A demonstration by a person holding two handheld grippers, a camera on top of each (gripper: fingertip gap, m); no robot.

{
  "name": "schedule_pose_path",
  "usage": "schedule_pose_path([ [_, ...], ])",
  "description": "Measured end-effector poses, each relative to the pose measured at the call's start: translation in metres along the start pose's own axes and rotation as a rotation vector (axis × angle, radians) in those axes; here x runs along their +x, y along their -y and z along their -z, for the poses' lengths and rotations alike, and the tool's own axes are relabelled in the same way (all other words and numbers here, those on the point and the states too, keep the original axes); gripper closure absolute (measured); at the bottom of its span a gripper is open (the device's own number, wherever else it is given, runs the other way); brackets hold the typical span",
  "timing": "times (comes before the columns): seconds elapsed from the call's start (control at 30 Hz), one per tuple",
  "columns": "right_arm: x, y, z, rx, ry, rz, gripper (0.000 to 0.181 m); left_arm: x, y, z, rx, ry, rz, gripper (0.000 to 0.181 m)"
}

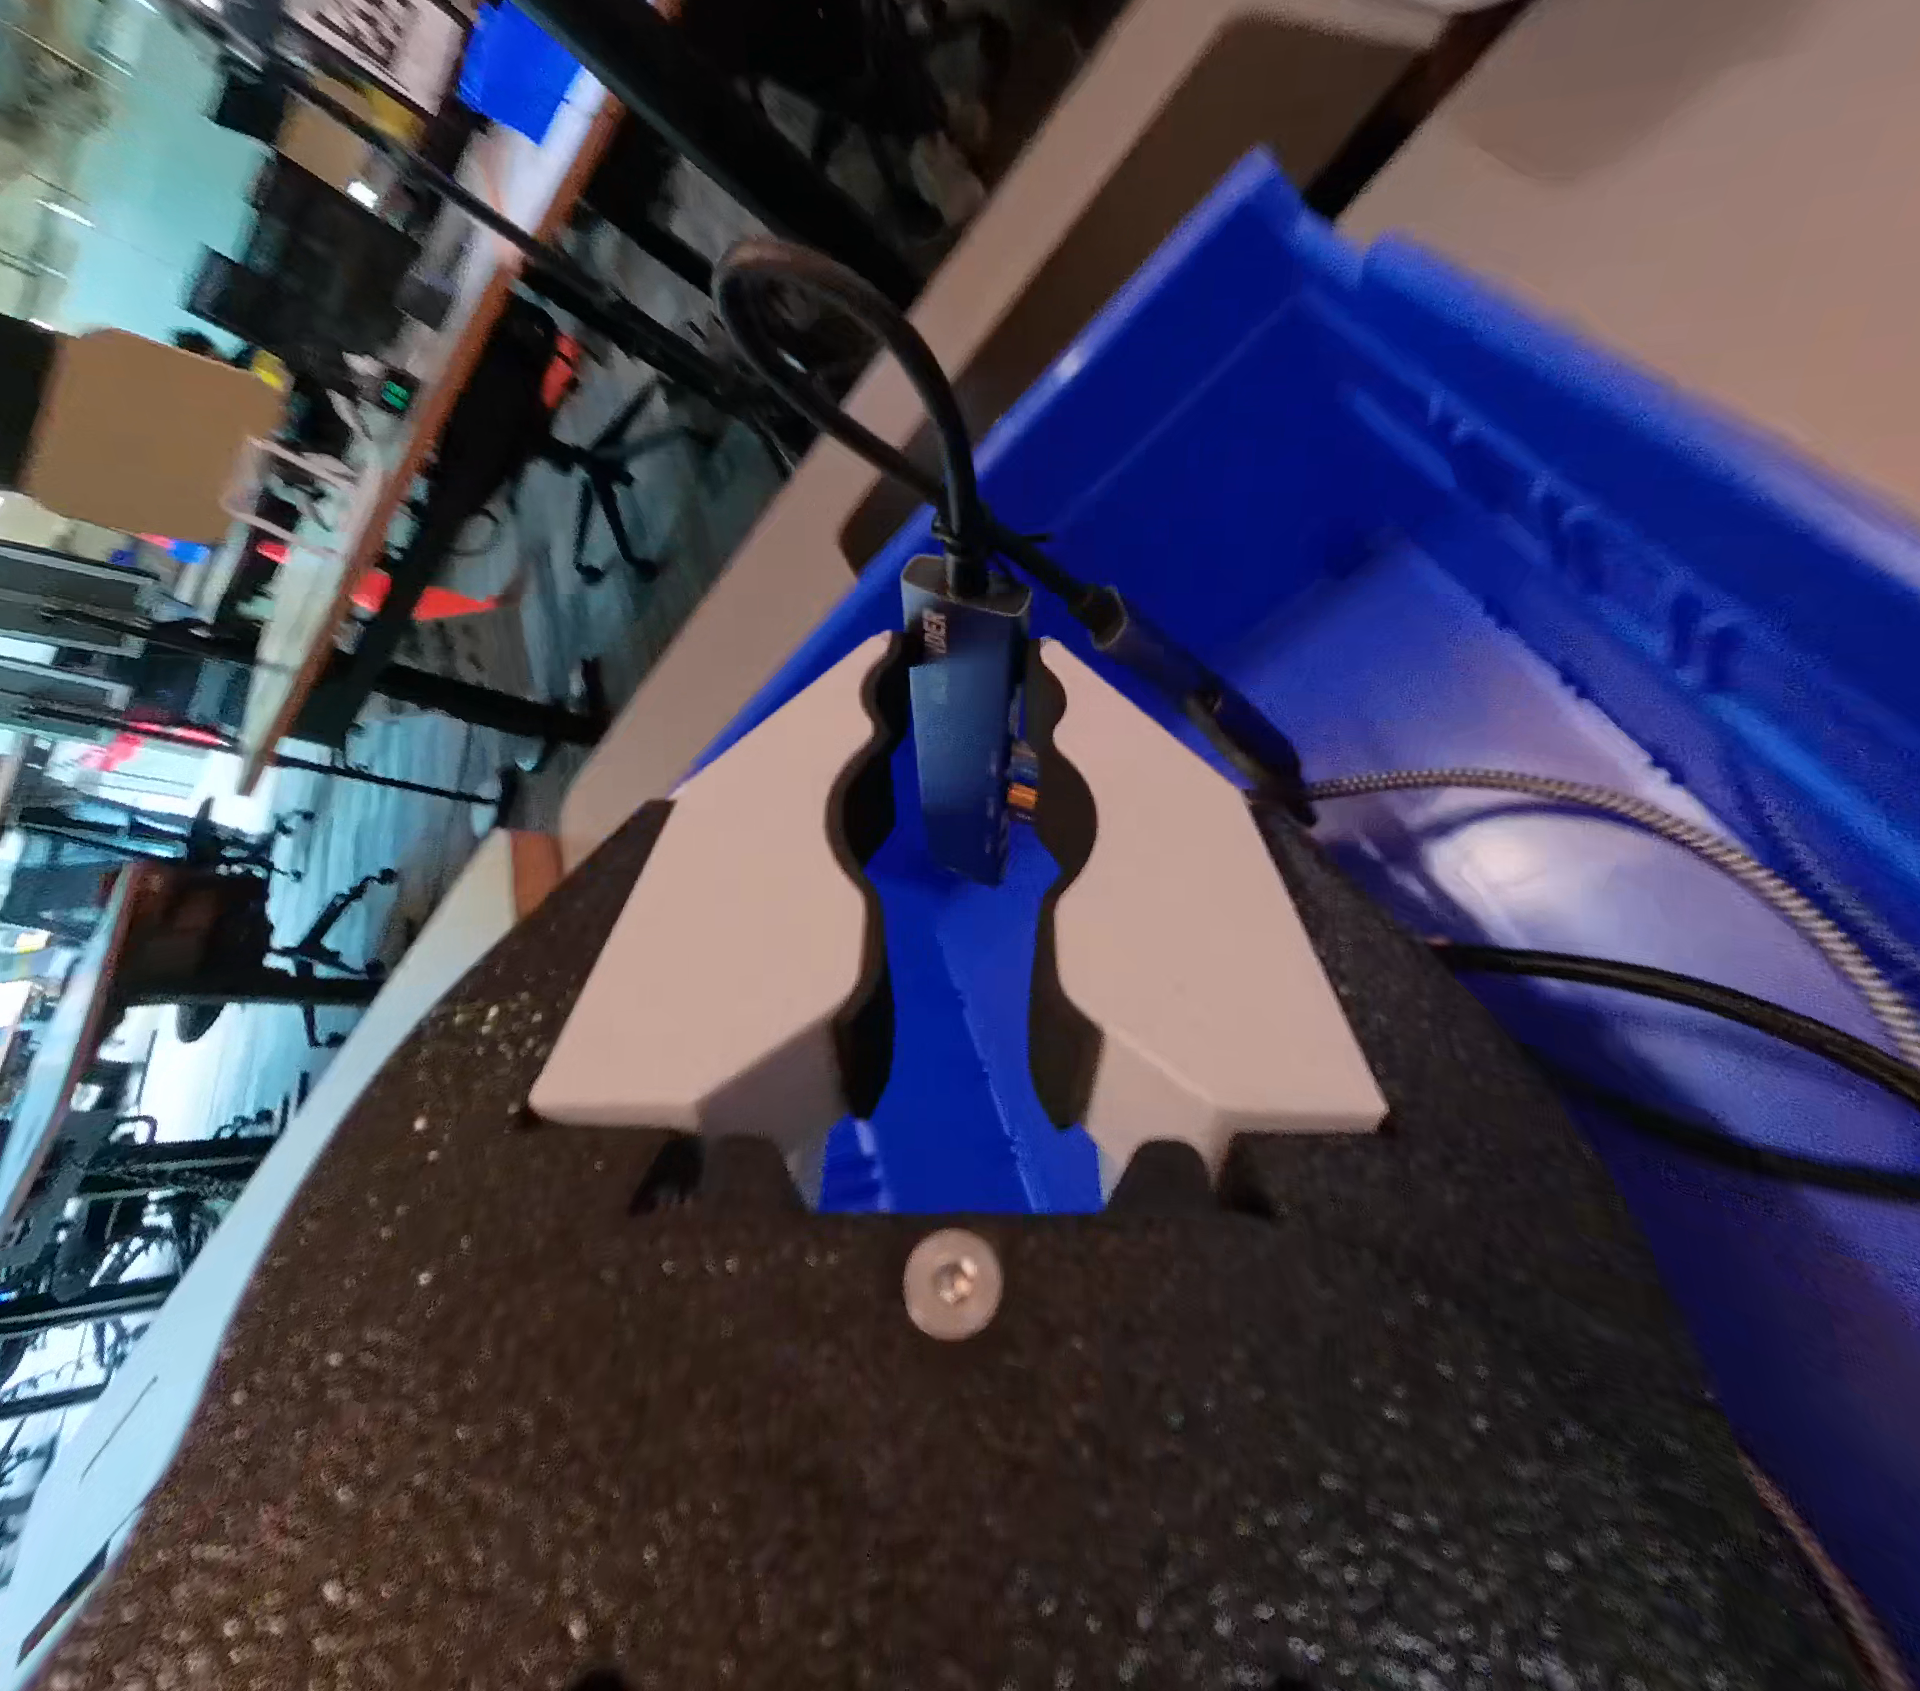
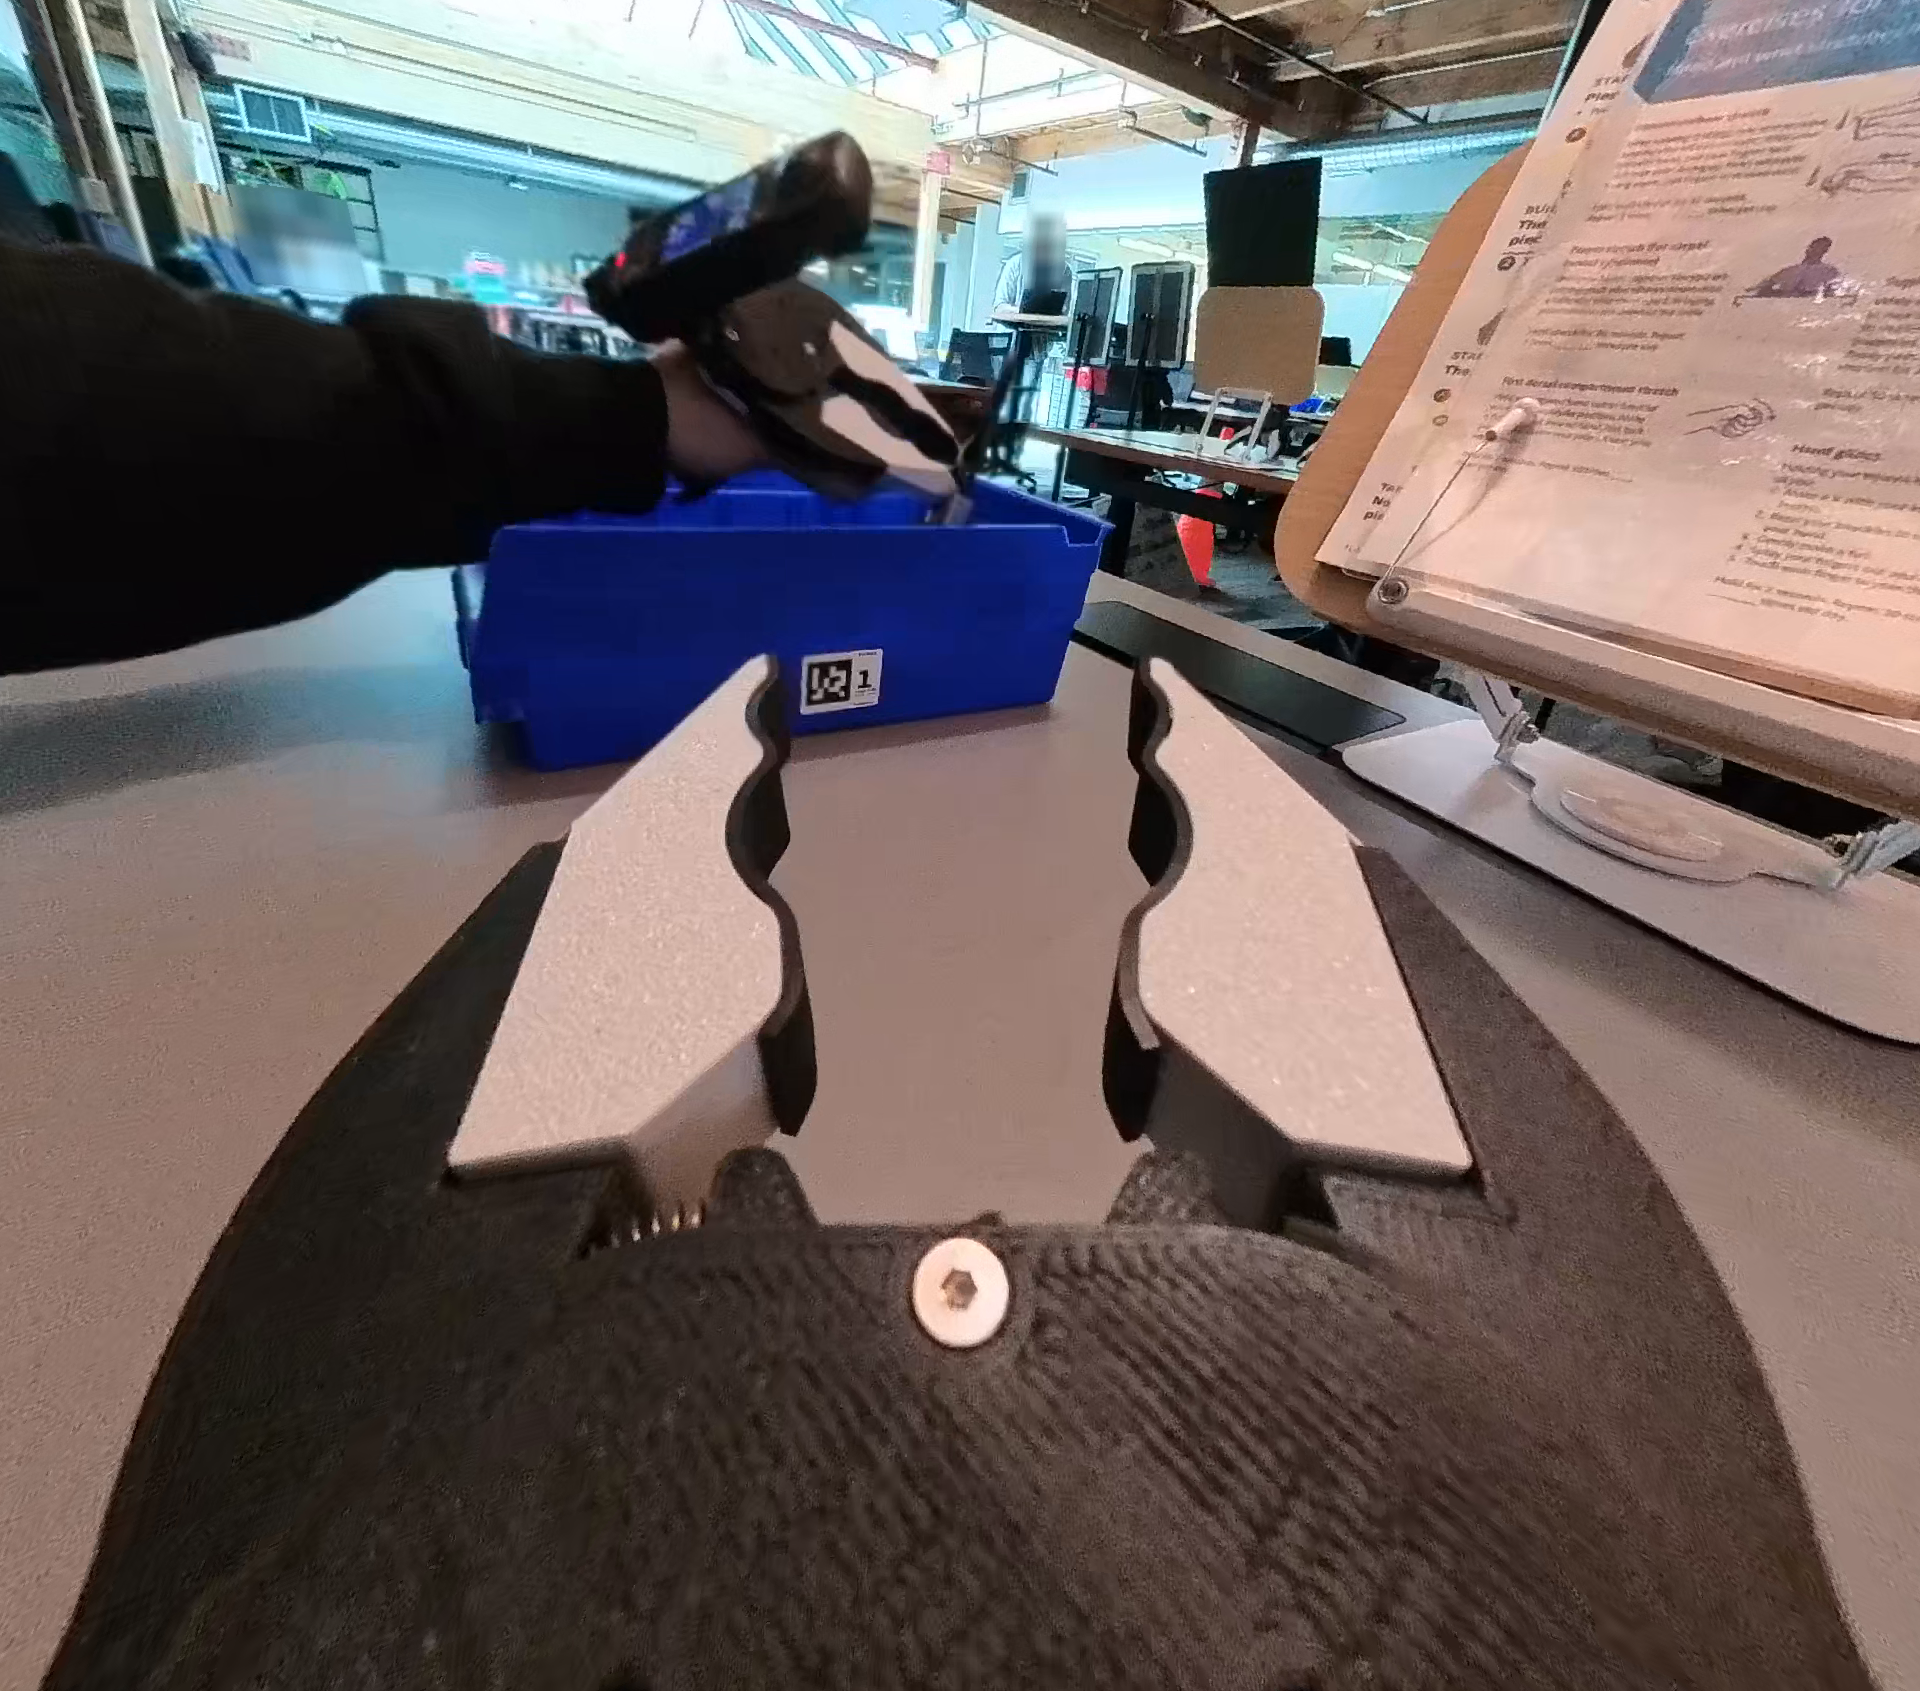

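Left gripper (image 1: 961,706) first: its grey fingers (image 1: 748,903) are pinching together on a slim dark-blue USB hub (image 1: 961,727), gripping it by its flat sides, and the hub is standing on end between the tips with its short black cable (image 1: 831,353) looping up and back down to a plug (image 1: 1153,654) just beside it. All of this is hanging over the inside of a blue plastic bin (image 1: 1403,498), and down in that bin a braided silver cable (image 1: 1662,852) and a plain black cable (image 1: 1714,1018) are lying near the hub's lower end. Whether the hub's bottom is touching the bin floor, the view is not showing.

Over to the right gripper (image 2: 956,706): its fingers (image 2: 623,935) are standing well apart with nothing between them, hovering low above the grey table (image 2: 260,862). Beyond the tips, the blue bin (image 2: 779,602) is sitting on the table, wearing a small black-and-white marker tag (image 2: 844,681) on its near wall. Above it a person's dark sleeve (image 2: 312,426) is reaching in from the left, the hand (image 2: 707,426) holding the left gripper (image 2: 940,478) tipped down into the bin. Off to the right, a tilted wooden stand (image 2: 1340,498) is carrying printed sheets (image 2: 1662,291).
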State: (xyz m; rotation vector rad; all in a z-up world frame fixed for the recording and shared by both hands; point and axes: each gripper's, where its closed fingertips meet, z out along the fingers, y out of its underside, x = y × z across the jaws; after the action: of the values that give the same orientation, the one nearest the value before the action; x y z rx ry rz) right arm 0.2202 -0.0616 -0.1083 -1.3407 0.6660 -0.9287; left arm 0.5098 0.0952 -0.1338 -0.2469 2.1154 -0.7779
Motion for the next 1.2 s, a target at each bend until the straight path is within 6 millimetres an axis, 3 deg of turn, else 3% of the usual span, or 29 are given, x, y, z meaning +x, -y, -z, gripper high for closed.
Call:
schedule_pose_path([
  [0.03,0.000,0.003,0.000,0.010,-0.005,-0.010,0.116,-0.006,0.012,0.015,0.046,0.026,0.005,0.161],
  [0.13,-0.003,0.015,0.000,0.059,-0.012,-0.023,0.115,-0.025,0.059,0.078,0.217,0.116,0.028,0.161],
  [0.27,-0.008,0.028,0.002,0.095,-0.025,0.063,0.111,-0.049,0.132,0.188,0.448,0.275,0.004,0.162],
  [0.33,-0.009,0.041,0.005,0.144,-0.024,0.054,0.108,-0.041,0.169,0.239,0.543,0.289,-0.047,0.162],
  [0.4,-0.010,0.056,0.011,0.209,-0.007,0.028,0.107,-0.015,0.197,0.269,0.576,0.232,-0.132,0.162],
  [0.5,-0.021,0.077,0.022,0.306,0.124,-0.106,0.104,0.044,0.217,0.277,0.548,0.133,-0.294,0.162],
  [0.67,-0.027,0.096,0.036,0.378,0.263,-0.287,0.104,0.142,0.225,0.255,0.523,0.204,-0.599,0.162],
  [0.77,-0.027,0.110,0.048,0.452,0.321,-0.353,0.116,0.182,0.231,0.243,0.530,0.298,-0.790,0.161],
  [0.93,-0.016,0.115,0.058,0.488,0.261,-0.302,0.144,0.215,0.249,0.239,0.562,0.397,-0.996,0.161],
  [1.03,-0.001,0.114,0.061,0.493,0.181,-0.291,0.167,0.217,0.257,0.238,0.567,0.450,-1.034,0.161],
  [1.2,0.008,0.117,0.068,0.519,0.166,-0.304,0.172,0.225,0.263,0.241,0.604,0.480,-1.060,0.162],
])
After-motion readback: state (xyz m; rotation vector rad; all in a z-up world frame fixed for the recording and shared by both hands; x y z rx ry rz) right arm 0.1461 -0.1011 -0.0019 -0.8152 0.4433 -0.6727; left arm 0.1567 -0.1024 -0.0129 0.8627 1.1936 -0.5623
